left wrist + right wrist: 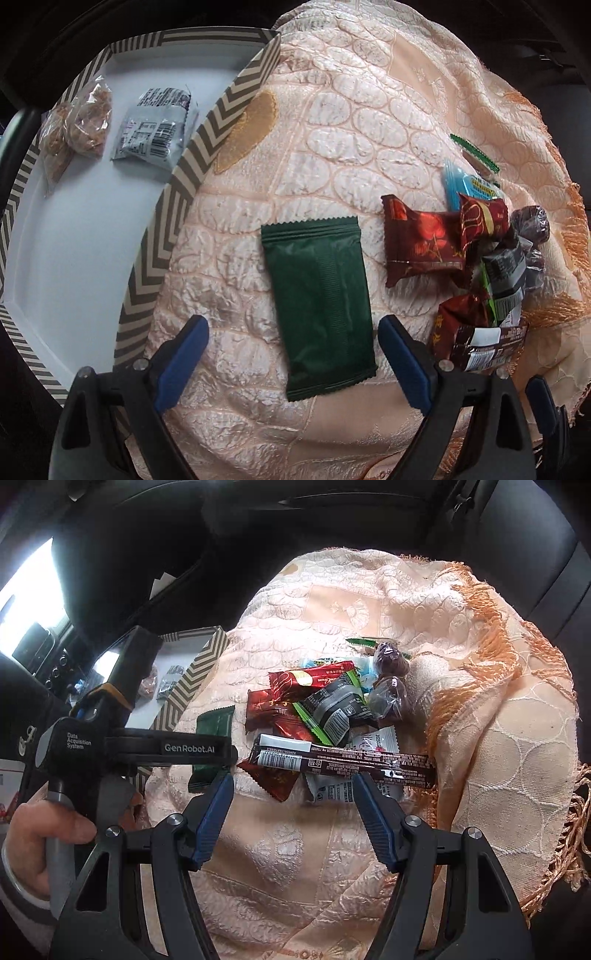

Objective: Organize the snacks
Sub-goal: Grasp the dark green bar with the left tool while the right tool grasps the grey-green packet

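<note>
My left tool (293, 336) hangs wide open over the green packet (317, 302), gripping nothing; right tool (293, 794) open, empty, near the snack pile (325, 716).

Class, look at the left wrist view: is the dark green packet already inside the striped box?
No: the dark green packet lies on the peach cloth, outside the striped box.

Left gripper (293, 332) pointed straight down, jaws wide; right gripper (293, 792) angled downward, jaws apart, empty.

Hand-held gripper (291, 332) spread wide around green packet (317, 306)
</note>
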Motion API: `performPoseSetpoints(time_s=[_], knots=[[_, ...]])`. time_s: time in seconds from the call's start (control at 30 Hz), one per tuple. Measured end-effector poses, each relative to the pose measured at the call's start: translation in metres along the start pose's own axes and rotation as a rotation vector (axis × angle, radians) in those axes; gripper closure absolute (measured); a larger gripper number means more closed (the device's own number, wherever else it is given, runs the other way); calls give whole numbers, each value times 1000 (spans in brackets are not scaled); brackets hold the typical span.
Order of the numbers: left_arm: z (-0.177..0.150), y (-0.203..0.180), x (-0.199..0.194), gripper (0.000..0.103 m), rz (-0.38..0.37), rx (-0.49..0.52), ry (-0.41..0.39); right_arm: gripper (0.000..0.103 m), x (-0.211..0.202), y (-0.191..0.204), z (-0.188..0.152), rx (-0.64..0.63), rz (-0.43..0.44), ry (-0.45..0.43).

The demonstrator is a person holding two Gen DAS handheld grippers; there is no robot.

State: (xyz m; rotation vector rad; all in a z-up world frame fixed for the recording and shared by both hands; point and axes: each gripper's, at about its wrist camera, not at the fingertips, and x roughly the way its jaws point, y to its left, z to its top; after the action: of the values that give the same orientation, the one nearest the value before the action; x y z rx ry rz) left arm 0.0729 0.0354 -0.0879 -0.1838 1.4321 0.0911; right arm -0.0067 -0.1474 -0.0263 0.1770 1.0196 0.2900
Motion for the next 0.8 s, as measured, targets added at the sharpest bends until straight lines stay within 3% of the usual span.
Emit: performPoseSetpoints(time_s=[0.2,0.3,0.37,0.53,0.67,0.8], knots=[[11,-13,4,9,12,12,-17,35,7,1,2,-10,-11,41],[16,-24,12,9,28,25,-21,35,13,-10,4,133,112,82],[16,-30,16,11,31,39,-44,35,12,-17,5,218,144,73],[15,-36,12,30,46,74,-80,35,16,-35,10,360,158,81],[15,-34,7,50,50,87,-106,35,16,-41,25,370,114,52],[13,-24,1,56,41,94,-118,35,22,-45,40,352,64,44]])
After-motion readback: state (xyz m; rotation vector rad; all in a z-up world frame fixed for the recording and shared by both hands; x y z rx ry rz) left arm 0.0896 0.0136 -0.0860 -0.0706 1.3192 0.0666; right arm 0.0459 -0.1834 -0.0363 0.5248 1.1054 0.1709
